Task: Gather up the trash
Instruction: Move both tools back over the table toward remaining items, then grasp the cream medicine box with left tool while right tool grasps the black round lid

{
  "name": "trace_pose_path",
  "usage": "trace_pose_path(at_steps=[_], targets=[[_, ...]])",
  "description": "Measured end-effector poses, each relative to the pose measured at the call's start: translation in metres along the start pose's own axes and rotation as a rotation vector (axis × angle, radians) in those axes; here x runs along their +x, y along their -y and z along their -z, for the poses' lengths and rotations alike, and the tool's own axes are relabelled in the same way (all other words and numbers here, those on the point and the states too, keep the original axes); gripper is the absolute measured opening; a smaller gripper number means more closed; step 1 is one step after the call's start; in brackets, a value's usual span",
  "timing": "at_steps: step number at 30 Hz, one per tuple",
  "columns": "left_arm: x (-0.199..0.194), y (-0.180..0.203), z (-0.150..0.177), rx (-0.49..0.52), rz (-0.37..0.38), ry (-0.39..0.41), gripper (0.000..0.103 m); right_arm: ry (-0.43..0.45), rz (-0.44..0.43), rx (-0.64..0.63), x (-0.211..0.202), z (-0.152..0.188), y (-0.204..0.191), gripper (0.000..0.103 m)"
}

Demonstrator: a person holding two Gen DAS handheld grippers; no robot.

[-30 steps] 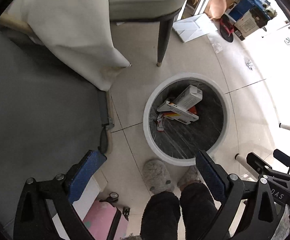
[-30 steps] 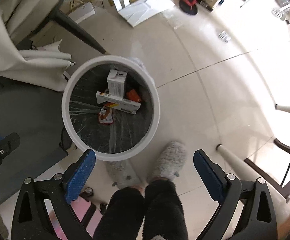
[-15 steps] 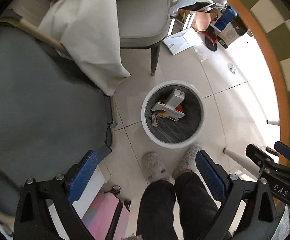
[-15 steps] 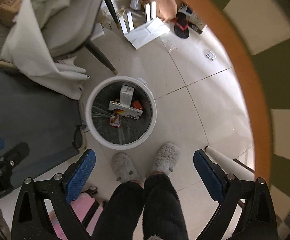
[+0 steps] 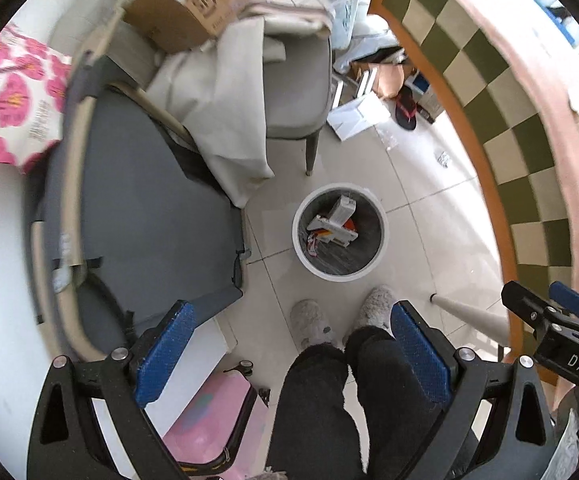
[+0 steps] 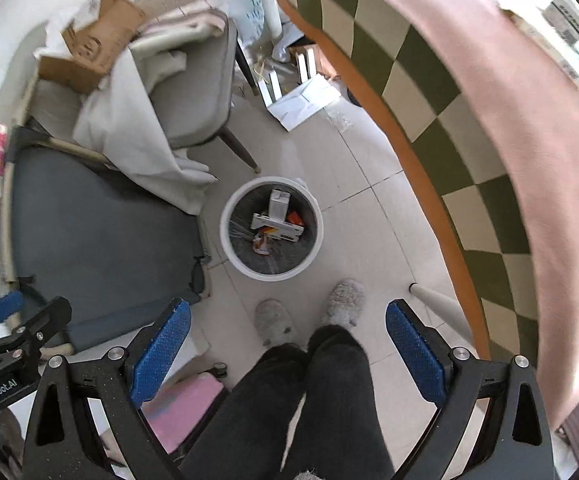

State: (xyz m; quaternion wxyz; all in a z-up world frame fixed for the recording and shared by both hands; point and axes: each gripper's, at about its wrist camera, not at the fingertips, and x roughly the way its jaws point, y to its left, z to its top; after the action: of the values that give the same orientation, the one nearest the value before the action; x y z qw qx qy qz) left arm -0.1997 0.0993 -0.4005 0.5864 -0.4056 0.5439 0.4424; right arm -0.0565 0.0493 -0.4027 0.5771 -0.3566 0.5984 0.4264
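Note:
A round white trash bin (image 5: 378,254) (image 6: 316,248) with a dark liner stands on the tiled floor far below. Inside lie a white carton (image 5: 342,209) (image 6: 278,204), a long flat white box (image 5: 335,232) (image 6: 277,229) and small red wrappers. My left gripper (image 5: 293,352) hangs high above the floor, open, with nothing between its blue pads. My right gripper (image 6: 287,346) is open too and holds nothing. Each gripper shows at the edge of the other's view.
A person's dark trouser legs and grey fluffy slippers (image 5: 313,322) (image 6: 345,296) stand by the bin. A grey chair (image 5: 297,92) draped in white cloth, a cardboard box (image 6: 93,44), a grey mat (image 5: 145,208), a checkered tablecloth edge (image 6: 429,92), a pink case (image 5: 213,420).
Both grippers have risen far above the bin, so it looks much smaller. The tabletop edge with its checkered cloth and the cluttered chair have come into view.

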Motion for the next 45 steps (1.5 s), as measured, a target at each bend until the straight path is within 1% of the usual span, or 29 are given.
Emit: trace_pose_path(at_steps=[4, 6, 9, 11, 12, 14, 17, 18, 20, 21, 22, 23, 24, 25, 27, 30, 32, 35, 37, 39, 41, 43, 45], targets=[[-0.039, 0.009, -0.007, 0.020, -0.014, 0.054, 0.100, 0.037, -0.057, 0.052, -0.042, 0.001, 0.009, 0.099], [-0.060, 0.024, -0.018, 0.056, -0.022, 0.100, 0.100, 0.055, -0.092, 0.093, -0.062, -0.002, 0.020, 0.099], [-0.089, 0.060, -0.040, 0.109, -0.018, 0.168, 0.100, 0.108, -0.138, 0.167, -0.100, -0.012, 0.048, 0.099], [-0.105, 0.097, -0.058, 0.161, -0.004, 0.203, 0.100, 0.146, -0.142, 0.201, -0.121, -0.020, 0.071, 0.099], [-0.111, 0.114, -0.066, 0.187, 0.001, 0.214, 0.100, 0.166, -0.141, 0.224, -0.133, -0.025, 0.088, 0.099], [-0.122, 0.162, -0.084, 0.243, 0.011, 0.245, 0.100, 0.189, -0.129, 0.270, -0.148, -0.034, 0.123, 0.099], [-0.128, 0.236, -0.110, 0.309, 0.051, 0.246, 0.100, 0.222, -0.090, 0.369, -0.170, -0.044, 0.192, 0.099], [-0.127, 0.259, -0.118, 0.324, 0.059, 0.244, 0.100, 0.231, -0.073, 0.414, -0.177, -0.046, 0.225, 0.099], [-0.126, 0.310, -0.137, 0.348, 0.085, 0.226, 0.100, 0.241, -0.050, 0.499, -0.185, -0.050, 0.278, 0.099], [-0.124, 0.333, -0.145, 0.352, 0.105, 0.217, 0.100, 0.243, -0.034, 0.563, -0.188, -0.052, 0.314, 0.099], [-0.120, 0.361, -0.158, 0.345, 0.139, 0.195, 0.100, 0.240, -0.024, 0.610, -0.189, -0.052, 0.341, 0.099], [-0.116, 0.380, -0.169, 0.334, 0.156, 0.178, 0.100, 0.236, -0.016, 0.680, -0.188, -0.053, 0.379, 0.099], [-0.110, 0.401, -0.180, 0.315, 0.177, 0.157, 0.100, 0.236, -0.012, 0.743, -0.185, -0.052, 0.410, 0.099], [-0.099, 0.427, -0.195, 0.285, 0.201, 0.126, 0.100, 0.238, -0.005, 0.787, -0.182, -0.050, 0.431, 0.099], [-0.080, 0.464, -0.214, 0.229, 0.225, 0.064, 0.100, 0.245, 0.034, 0.914, -0.172, -0.050, 0.498, 0.099], [-0.045, 0.499, -0.235, 0.137, 0.224, -0.029, 0.100, 0.237, 0.088, 1.056, -0.154, -0.050, 0.570, 0.099], [-0.024, 0.513, -0.243, 0.066, 0.208, -0.078, 0.100, 0.232, 0.105, 1.120, -0.144, -0.053, 0.603, 0.099], [0.005, 0.519, -0.252, -0.040, 0.168, -0.130, 0.099, 0.224, 0.118, 1.191, -0.129, -0.058, 0.649, 0.099], [0.021, 0.520, -0.258, -0.090, 0.133, -0.149, 0.099, 0.220, 0.129, 1.216, -0.121, -0.063, 0.665, 0.099], [0.032, 0.522, -0.263, -0.111, 0.088, -0.149, 0.099, 0.226, 0.134, 1.246, -0.114, -0.064, 0.679, 0.099], [0.034, 0.530, -0.265, -0.084, 0.027, -0.123, 0.099, 0.225, 0.144, 1.272, -0.106, -0.069, 0.692, 0.099], [0.033, 0.541, -0.263, 0.000, -0.003, -0.095, 0.099, 0.227, 0.140, 1.285, -0.097, -0.073, 0.700, 0.099], [0.032, 0.550, -0.253, 0.103, -0.031, -0.088, 0.099, 0.223, 0.125, 1.283, -0.089, -0.078, 0.705, 0.099]])
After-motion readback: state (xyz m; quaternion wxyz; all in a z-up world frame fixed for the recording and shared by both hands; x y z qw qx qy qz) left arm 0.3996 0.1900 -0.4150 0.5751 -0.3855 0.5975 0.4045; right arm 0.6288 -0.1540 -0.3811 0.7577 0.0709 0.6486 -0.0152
